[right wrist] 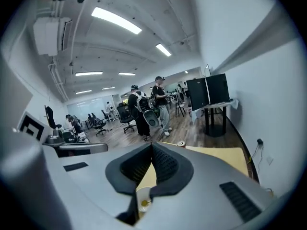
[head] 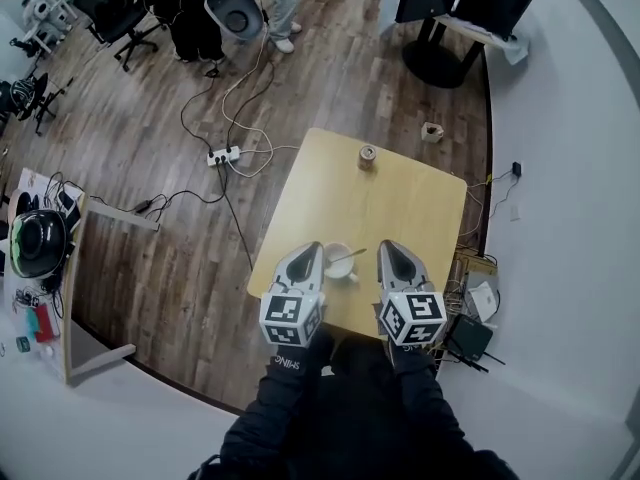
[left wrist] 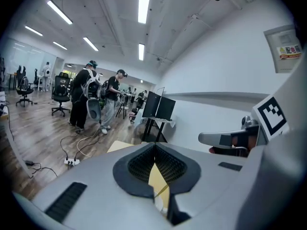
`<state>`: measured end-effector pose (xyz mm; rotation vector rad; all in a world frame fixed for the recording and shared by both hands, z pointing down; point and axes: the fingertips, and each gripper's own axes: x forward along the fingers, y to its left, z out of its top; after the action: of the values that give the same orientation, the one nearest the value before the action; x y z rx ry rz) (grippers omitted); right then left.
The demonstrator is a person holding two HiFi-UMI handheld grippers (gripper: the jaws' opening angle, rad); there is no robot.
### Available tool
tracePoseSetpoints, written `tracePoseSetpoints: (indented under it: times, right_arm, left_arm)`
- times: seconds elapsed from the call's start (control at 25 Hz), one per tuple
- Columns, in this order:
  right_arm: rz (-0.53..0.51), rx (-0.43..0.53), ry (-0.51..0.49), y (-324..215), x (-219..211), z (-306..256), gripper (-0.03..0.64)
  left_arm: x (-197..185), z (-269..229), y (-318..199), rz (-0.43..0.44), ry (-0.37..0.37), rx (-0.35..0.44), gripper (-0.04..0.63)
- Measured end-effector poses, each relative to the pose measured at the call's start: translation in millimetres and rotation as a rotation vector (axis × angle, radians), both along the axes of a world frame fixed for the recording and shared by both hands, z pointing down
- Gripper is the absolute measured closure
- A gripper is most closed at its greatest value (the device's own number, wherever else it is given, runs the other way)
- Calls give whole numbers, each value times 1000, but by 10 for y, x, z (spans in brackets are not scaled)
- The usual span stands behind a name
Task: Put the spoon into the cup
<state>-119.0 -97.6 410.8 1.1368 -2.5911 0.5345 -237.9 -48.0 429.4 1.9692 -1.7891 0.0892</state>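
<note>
A white cup (head: pixel 337 262) stands near the front edge of the light wooden table (head: pixel 400 208). The spoon (head: pixel 349 256) rests in it, its handle sticking out to the right. My left gripper (head: pixel 312 250) hovers just left of the cup and my right gripper (head: pixel 389 248) just right of it, both raised above the table. The left gripper (left wrist: pixel 154 145) is shut with nothing between its jaws. The right gripper (right wrist: pixel 152 145) is also shut and empty. Below its jaws I see the cup (right wrist: pixel 143 201) from above.
A small can (head: pixel 367 157) stands at the table's far end. On the wood floor lie a power strip (head: pixel 222 155) and cables. A monitor stand (head: pixel 438 60) is beyond the table, a side desk (head: pixel 75 268) at left, a wall at right. People stand far back.
</note>
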Motion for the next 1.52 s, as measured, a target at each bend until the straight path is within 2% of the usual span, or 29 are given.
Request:
tracePoseSetpoints:
  times: [0.16,0.36,0.72,1.16,1.52]
  right_arm:
    - [-40,107,38,130,-34,-448,595]
    - [-57,197,37,230,-41,-891,595]
    - [-89,278,1,363,-88,-1259,595]
    - [-132,309,-18,444,-268,-1358,595]
    - [-116,322,-10,481,-281,-1378,595]
  left_arm:
    - [121,-402,-22,28,-23,78,561]
    - [233,-813,18,48,-45,151,562]
    - [350,-1225,85,58,-91,237,562]
    - [272,-1305,142,56,-125,254,563]
    - [285,-1294,146,88,-131,259,563]
